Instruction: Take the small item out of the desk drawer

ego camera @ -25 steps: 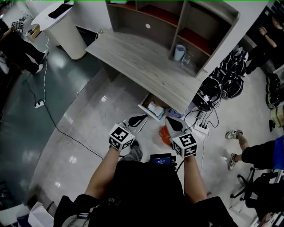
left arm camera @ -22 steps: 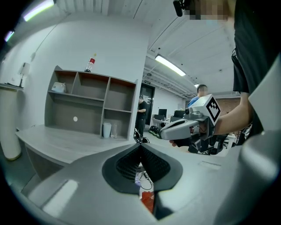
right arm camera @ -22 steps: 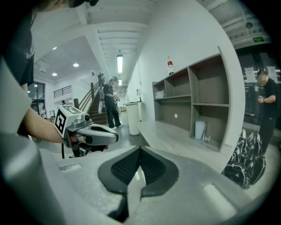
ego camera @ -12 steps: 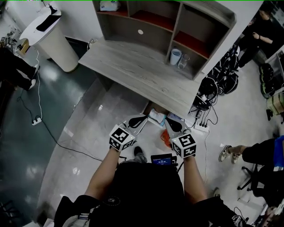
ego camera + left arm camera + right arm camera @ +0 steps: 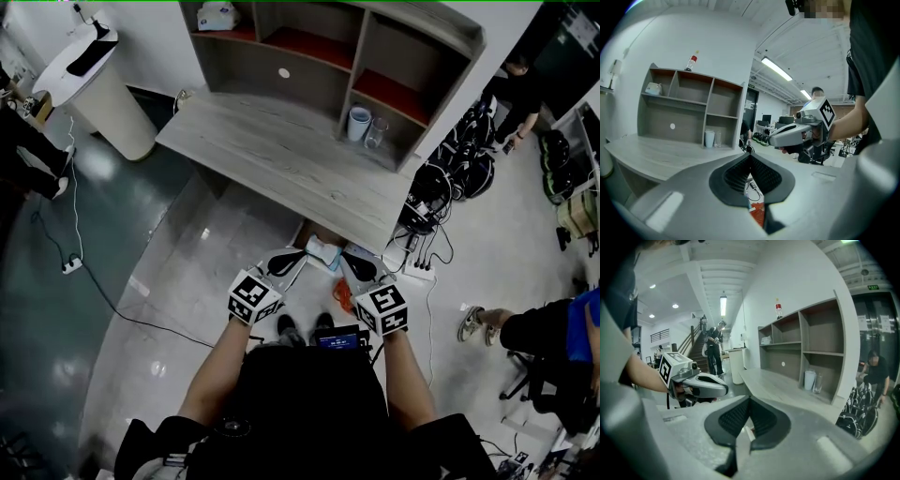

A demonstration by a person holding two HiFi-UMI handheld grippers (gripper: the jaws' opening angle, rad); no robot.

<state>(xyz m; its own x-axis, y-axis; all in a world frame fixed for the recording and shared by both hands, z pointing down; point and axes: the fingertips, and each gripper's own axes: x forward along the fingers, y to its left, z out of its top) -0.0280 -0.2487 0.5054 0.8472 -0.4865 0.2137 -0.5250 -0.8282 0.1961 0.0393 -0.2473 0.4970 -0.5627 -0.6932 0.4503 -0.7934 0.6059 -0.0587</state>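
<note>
Head view has the small item sitting in the pulled-out desk drawer just ahead of and between both tips, with the left gripper and right gripper each pressed together on nothing, so I'd say either's about equally close.

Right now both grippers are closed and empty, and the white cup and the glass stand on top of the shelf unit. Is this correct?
No. The white cup and the glass stand in the lower right compartment of the shelf unit, not on top, as the head view shows. The left gripper and right gripper are closed and empty.
</note>
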